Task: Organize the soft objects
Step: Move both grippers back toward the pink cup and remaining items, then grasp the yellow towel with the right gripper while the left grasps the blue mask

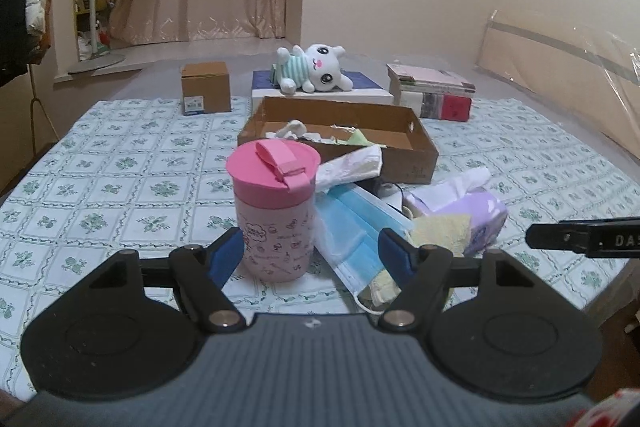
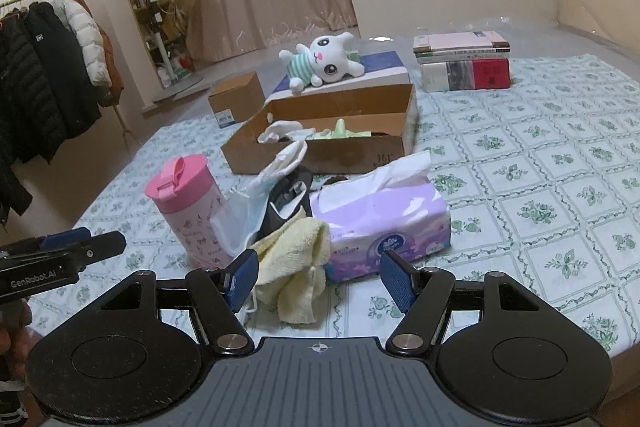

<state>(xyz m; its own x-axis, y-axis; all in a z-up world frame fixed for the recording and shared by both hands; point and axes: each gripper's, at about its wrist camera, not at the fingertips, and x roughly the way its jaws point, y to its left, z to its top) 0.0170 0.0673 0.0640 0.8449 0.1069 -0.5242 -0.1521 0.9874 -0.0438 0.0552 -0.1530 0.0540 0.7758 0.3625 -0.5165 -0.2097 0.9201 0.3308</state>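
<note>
The left gripper (image 1: 310,251) was seen with its blue-padded jaws spread, nothing pinched — a pink lidded plastic cup with printed doodles (image 1: 274,211) stood just beyond the gap, nearer the left finger. The right gripper (image 2: 318,277) was likewise spread and empty; a crumpled pale-yellow terry cloth (image 2: 294,267) lay on the bed between and just past its fingers. Both were held low over a white bedsheet printed with green floral squares (image 2: 540,187).

Beside the cloth, a lilac soft pack of tissues (image 2: 384,223) was noted, one white tissue standing out of its top. A pale-blue pleated face mask (image 1: 352,227) was found leaning between cup and tissue pack, with a dark object behind it that could not be identified.

Further back, an open shallow brown cardboard box (image 2: 320,151) was recorded — white and light-green soft items were lying inside. Behind it, a white plush bunny in a mint-striped shirt (image 2: 324,65) lay on a flat navy-and-white box (image 2: 384,69). A small closed cardboard carton (image 1: 206,87) sat to the left, a stack of books (image 2: 464,61) to the right.
</note>
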